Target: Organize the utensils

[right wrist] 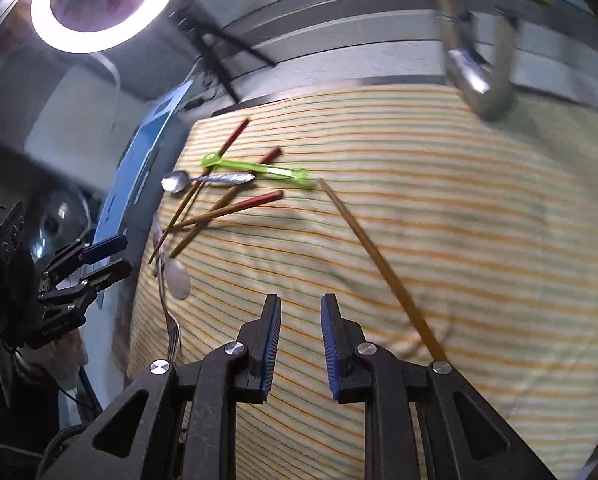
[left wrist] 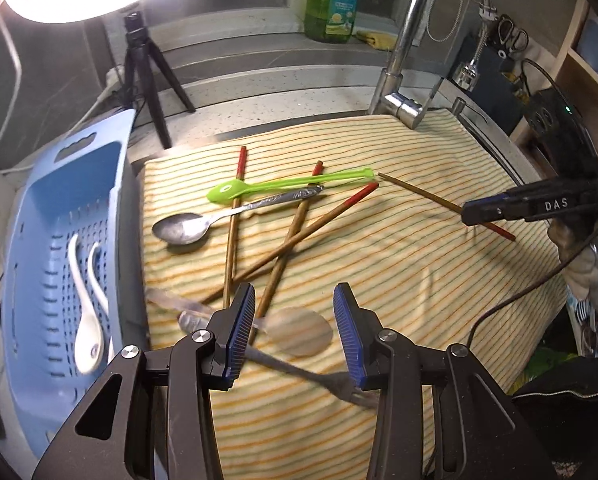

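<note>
Only "DAS" reads clearly — on the right tool (left wrist: 483, 214).

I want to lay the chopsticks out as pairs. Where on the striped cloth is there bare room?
The striped cloth is bare between the lone chopstick and the near edge, and behind it toward the faucet. The side by the blue basket is crowded: green spoon, metal spoon, crossed chopsticks.

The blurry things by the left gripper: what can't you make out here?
- Left wrist view: pale spoon and fork by the left gripper, smeared by motion.
- Left wrist view: white spoons in the blue basket; its rim hides the second bowl.
- Right wrist view: faucet, blurred.
</note>
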A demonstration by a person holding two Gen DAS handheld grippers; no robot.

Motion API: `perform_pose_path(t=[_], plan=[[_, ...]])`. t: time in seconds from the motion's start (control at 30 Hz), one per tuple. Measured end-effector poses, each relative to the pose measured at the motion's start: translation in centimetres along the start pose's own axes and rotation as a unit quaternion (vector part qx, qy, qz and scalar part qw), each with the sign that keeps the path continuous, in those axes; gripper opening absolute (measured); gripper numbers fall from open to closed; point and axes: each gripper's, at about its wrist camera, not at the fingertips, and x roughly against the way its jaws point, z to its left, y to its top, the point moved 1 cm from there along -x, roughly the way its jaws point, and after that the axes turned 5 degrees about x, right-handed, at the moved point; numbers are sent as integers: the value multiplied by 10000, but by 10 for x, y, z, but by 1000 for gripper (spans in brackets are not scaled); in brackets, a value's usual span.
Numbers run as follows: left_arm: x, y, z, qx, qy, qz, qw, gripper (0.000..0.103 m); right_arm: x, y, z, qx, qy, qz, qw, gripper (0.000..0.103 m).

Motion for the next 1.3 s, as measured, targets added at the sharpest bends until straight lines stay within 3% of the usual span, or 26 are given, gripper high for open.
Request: perform_pose_path(t=[0.1, 0.2, 0.37, 0.57, 0.73, 0.87, 1.1, 1.2, 1.3], plan=[[-15, 13, -2, -217, -134, 158, 9996, 39, 8, -7, -16, -518, -62, -317, 9981, 19], [-30, 28, -8, -422, -360, 322, 9979, 39, 18, -8, -31, -1080, 137, -509, 9928, 19], [-63, 48, -33, -1135, -364, 592, 9911, 39, 25, -16, -26, -1180, 47, -659, 9908, 19], [-89, 54, -52, -1732, -346, 880, 9803, 23, 32, -35, -37, -1585, 41, -740, 9846, 19], [-100, 58, -57, -1911, -405, 1060, 9750, 15, 34, -49, -46, -1881, 49, -863, 9783, 19], [-104, 54, -65, -1999, -543, 1158, 9714, 15, 34, -62, -52, -2177, 166, -855, 9721, 19], [-111, 50, -77, -2416, -347, 1204, 9623, 18, 32, -72, -61, -2456, 276, -759, 9660, 19], [-111, 48, -83, -2619, -366, 1167, 9573, 14, 34, -73, -60, -2486, 258, -732, 9655, 19], [-111, 47, -92, -2552, -602, 1218, 9573, 12, 34, -75, -61, -2553, 229, -755, 9636, 19]])
